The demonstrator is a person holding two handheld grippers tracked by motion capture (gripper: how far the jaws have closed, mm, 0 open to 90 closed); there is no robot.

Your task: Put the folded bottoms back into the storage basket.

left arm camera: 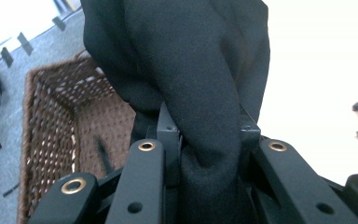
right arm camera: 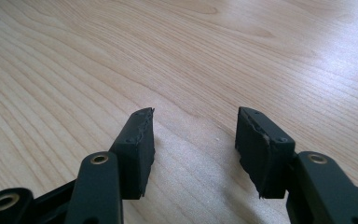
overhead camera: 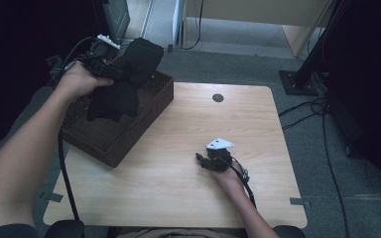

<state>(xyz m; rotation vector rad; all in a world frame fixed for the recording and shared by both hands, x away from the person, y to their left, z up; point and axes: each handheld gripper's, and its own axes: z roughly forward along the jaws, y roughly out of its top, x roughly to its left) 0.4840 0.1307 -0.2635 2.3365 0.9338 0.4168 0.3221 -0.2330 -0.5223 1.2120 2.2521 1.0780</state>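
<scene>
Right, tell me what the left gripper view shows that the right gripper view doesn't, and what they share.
Left gripper view alone: the left gripper with its jaws clamped on a black cloth, which bunches between them, and the brown woven basket below it.

Right gripper view alone: the right gripper with its jaws open and nothing between them, low over the wood grain.

Shared: the light wooden table, washed out pale in the left gripper view.

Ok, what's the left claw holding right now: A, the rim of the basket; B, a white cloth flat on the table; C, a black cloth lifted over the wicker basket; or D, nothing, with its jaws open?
C: the left claw is clamped on a bunched black cloth that hangs above the brown wicker basket, while the right claw rests open and empty on the wooden table.
</scene>
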